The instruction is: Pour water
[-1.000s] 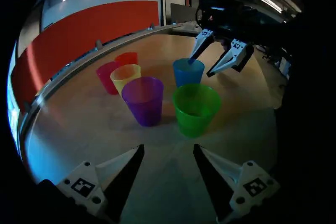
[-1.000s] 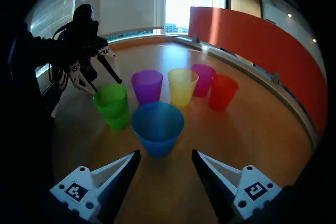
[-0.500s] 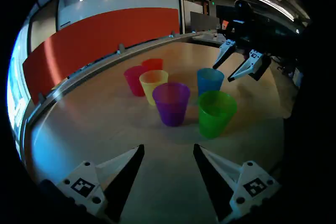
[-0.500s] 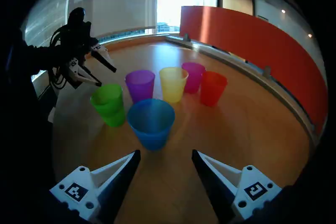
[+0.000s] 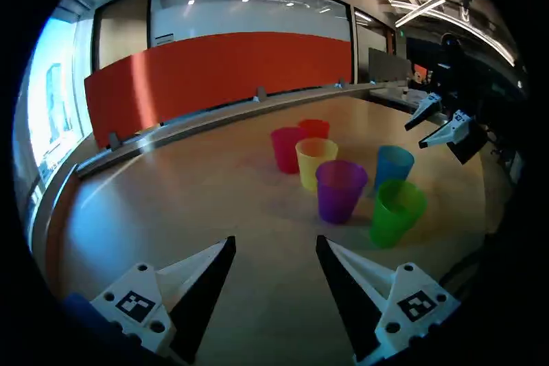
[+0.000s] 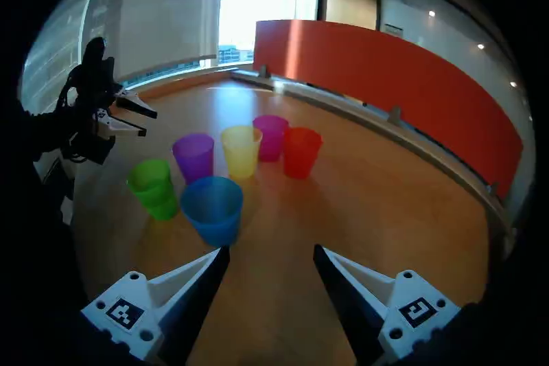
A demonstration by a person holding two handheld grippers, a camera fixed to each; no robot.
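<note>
Several coloured plastic cups stand upright in a cluster on the wooden table. In the left gripper view the green cup and purple cup are nearest, then blue, yellow, magenta and red. My left gripper is open and empty, well short of them. In the right gripper view the blue cup is nearest, with green to its left. My right gripper is open and empty, a little short of the blue cup. Whether the cups hold water cannot be told.
An orange wall panel runs behind a low rail along the table's far edge. Bright windows lie beyond. The other gripper, held by a dark-sleeved hand, hovers past the cups: the right gripper and the left gripper.
Both grippers have drawn back from the cups, which now look smaller and farther off. The left gripper view has swung left, so the cups sit to the right. Both stay open.
</note>
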